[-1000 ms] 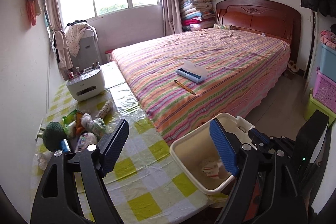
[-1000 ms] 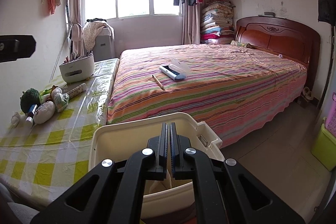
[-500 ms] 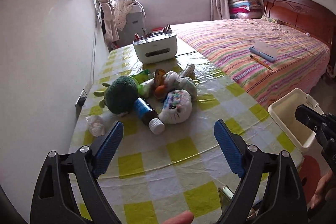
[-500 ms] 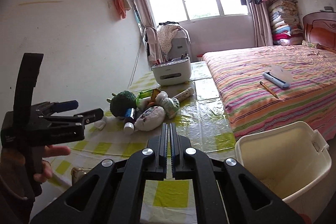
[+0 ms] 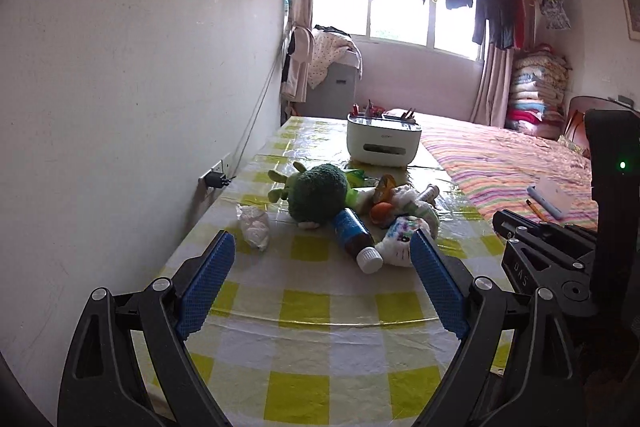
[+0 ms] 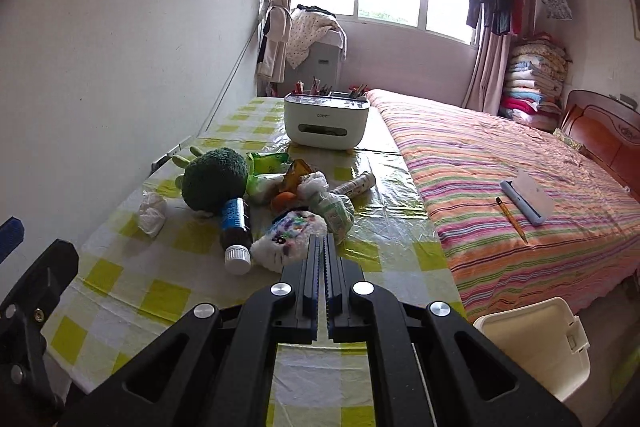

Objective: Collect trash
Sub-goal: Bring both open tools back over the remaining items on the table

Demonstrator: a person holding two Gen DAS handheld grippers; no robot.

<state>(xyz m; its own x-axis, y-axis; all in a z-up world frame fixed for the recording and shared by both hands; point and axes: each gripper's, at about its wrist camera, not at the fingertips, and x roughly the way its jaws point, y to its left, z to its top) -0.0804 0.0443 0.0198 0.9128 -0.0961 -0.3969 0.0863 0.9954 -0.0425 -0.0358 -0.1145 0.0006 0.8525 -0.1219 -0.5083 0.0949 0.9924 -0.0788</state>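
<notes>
A pile lies on the yellow-checked table [image 5: 320,311]: a crumpled white tissue [image 5: 253,221] [image 6: 152,211], a brown bottle with a blue label and white cap [image 5: 354,233] [image 6: 235,227], a green broccoli plush [image 5: 318,189] [image 6: 214,179], a white plush [image 5: 400,241] [image 6: 286,235], wrappers and a tube [image 6: 354,183]. My left gripper [image 5: 322,275] is open and empty, just short of the bottle and tissue. My right gripper [image 6: 322,251] is shut and empty, above the table's near part. A cream bin [image 6: 540,343] stands on the floor at lower right.
A white organizer box [image 5: 383,145] [image 6: 326,123] with pens stands at the table's far end. A striped bed [image 6: 520,195] with a pencil and a blue case runs along the right. The wall with a socket [image 5: 216,179] borders the table's left side.
Both grippers swung left from the bin to face the table, then moved closer to the pile. The left stayed open, the right stayed shut.
</notes>
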